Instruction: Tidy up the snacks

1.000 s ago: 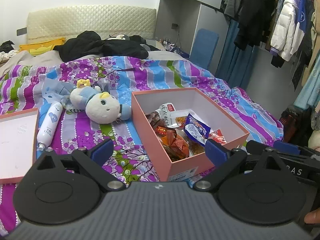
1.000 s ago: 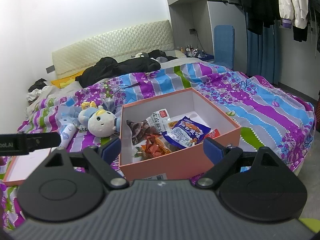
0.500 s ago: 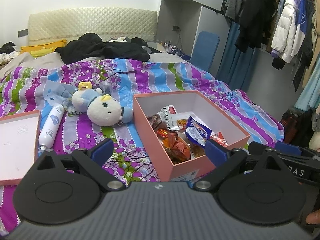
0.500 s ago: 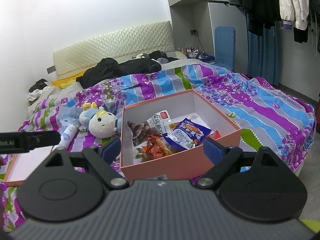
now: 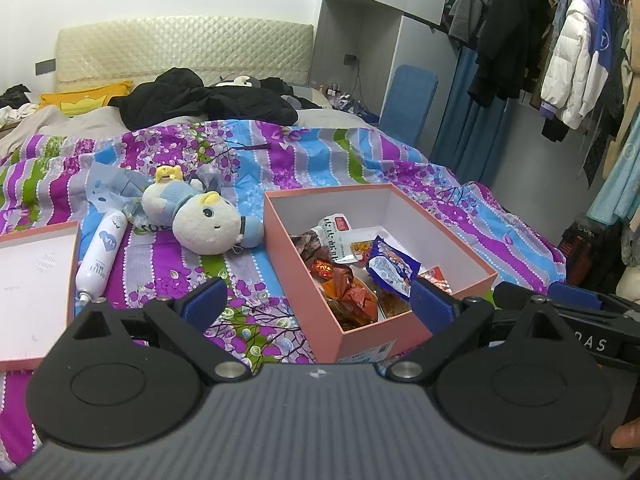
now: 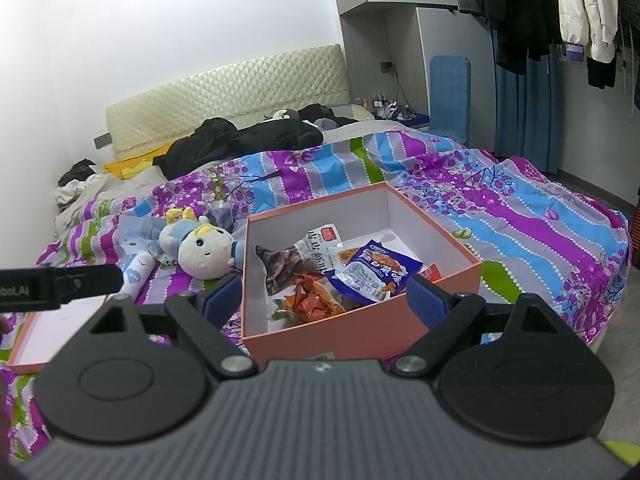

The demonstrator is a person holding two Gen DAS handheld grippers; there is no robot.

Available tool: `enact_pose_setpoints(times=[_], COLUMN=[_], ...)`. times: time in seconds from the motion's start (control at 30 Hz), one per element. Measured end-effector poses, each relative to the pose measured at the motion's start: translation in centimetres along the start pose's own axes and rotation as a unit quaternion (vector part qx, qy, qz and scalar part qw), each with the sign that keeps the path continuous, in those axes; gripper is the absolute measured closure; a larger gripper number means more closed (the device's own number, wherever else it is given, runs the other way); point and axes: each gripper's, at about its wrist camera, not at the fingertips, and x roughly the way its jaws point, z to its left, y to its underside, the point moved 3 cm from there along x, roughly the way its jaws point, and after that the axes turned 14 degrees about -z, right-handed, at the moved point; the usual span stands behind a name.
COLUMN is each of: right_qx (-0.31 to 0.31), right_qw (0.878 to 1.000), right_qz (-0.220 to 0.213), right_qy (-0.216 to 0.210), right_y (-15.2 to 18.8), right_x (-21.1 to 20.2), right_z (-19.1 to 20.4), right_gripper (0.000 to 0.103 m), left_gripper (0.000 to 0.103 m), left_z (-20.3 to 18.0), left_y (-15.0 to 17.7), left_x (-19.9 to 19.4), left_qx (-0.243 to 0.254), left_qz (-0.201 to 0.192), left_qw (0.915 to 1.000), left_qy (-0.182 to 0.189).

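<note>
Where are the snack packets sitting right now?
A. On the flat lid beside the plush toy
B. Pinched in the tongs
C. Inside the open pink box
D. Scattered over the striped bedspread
C: the snack packets lie piled inside the open pink box, and both pairs of tongs hang open and empty.

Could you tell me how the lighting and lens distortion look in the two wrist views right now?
Left wrist view: even indoor light, sharp pink box, strong fisheye bending at the wardrobe edges. Right wrist view: the white wall is overexposed and hazy, corners darken, the snacks stay readable.
</note>
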Motion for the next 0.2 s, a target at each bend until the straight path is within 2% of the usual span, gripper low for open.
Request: enact_pose_setpoints(times=[0.2], right_qx=[0.001], right_qw=[1.000], right_qz=[0.000], right_qy=[0.001], right_y=[0.01], right_x=[-0.03], right_z=[0.07], right_gripper=[0.013], left_gripper=[0.004], left_z=[0.11], left_y=[0.06], left_x=[-0.15], left_qx=[-0.005], left_qz=[0.000], left_qw=[1.0000], left_qy=[-0.002])
